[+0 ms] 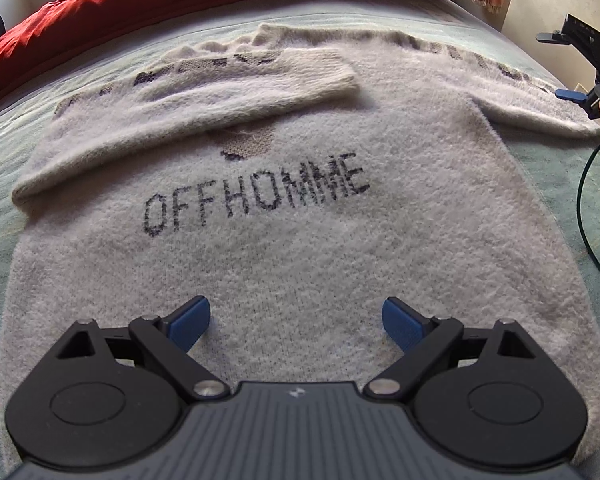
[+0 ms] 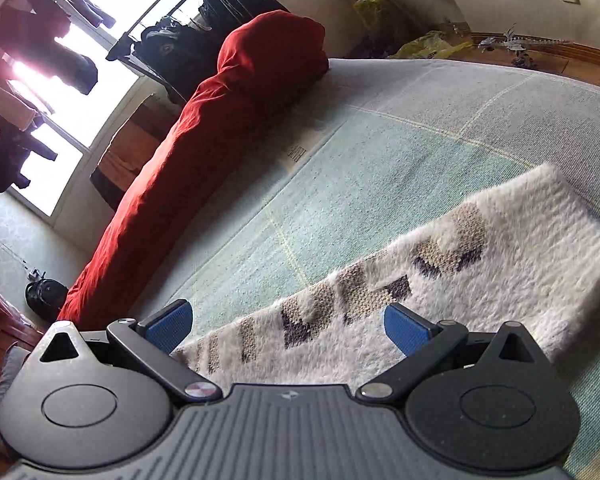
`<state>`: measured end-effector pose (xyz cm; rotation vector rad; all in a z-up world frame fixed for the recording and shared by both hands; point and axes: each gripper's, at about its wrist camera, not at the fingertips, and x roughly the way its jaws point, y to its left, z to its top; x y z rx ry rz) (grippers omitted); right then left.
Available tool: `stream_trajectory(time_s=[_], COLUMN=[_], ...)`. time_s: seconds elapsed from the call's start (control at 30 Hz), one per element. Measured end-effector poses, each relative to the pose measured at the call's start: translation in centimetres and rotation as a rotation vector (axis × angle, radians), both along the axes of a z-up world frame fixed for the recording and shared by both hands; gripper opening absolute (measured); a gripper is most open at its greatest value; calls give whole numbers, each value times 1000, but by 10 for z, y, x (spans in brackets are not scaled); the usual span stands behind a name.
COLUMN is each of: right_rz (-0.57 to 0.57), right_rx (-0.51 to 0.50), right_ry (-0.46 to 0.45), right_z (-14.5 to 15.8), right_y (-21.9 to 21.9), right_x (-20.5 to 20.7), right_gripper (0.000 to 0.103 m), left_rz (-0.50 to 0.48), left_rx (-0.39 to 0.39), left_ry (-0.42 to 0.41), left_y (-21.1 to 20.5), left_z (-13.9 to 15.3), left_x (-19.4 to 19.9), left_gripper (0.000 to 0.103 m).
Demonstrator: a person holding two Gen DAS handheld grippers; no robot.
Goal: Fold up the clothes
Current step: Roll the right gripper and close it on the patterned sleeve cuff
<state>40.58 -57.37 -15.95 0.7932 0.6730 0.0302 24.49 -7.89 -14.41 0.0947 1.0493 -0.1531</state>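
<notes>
Here, sweater sleeve between spread right fingers — untouched

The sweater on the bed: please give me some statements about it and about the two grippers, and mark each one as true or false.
1. One sleeve of the sweater is folded across its body. True.
2. The other sleeve is also folded in. False: it lies stretched out on the bed cover.
3. The left gripper is shut on the hem. False: its jaws stand open and hold nothing.
4. The right gripper is open above the outstretched sleeve. True.
5. The red duvet covers part of the sweater. False: it lies apart, along the far side of the bed.
</notes>
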Motion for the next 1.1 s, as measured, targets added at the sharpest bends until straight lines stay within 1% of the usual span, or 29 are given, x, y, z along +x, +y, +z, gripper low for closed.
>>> stream_trajectory(time_s=[0.1,0.23,0.33,0.43,0.6,0.7,0.73,0.77,0.8,0.87,0.93,0.97,1.1], right_rz=[-7,-50,-118,-155,-216,-216,-224,-235,-245,-259,-252,-252,-247], right_rx=[-16,-32,-25,-2,172,340,386,405,410,415,400,389,352], right_ry=[40,40,41,25,29,8,8,14,16,9,1,3,-8], right_z=[-12,-16,-11,-4,-14,-35,-43,-50,-55,-60,-60,-61,-61], right_y=[-11,-30,-48,-57,-70,-72,-72,-73,-73,-76,-77,-78,-82], right_x=[1,-13,-29,-48,-78,-90,-92,-92,-91,-87,-78,-73,-51], right_gripper=[103,103,103,103,103,102,101,99,96,94,93,91,91], left_rz=[-2,-4,-3,-4,-20,-25,-25,-24,-23,-19,-12,-11,-15], left_rx=[1,0,-3,-7,-16,-17,-17,-16,-15,-13,-12,-11,-11], left_ry=[-1,-3,-5,-10,-21,-22,-21,-19,-20,-22,-18,-16,-10], left_y=[-1,-3,-3,-4,-7,-8,-8,-8,-8,-8,-8,-7,-9], left_z=[-2,-2,0,3,7,8,8,8,8,7,6,5,4], left_x=[3,4,3,2,0,-1,-1,-1,-1,0,1,2,3], left_gripper=[93,93,93,93,93,93,93,93,93,93,93,93,93])
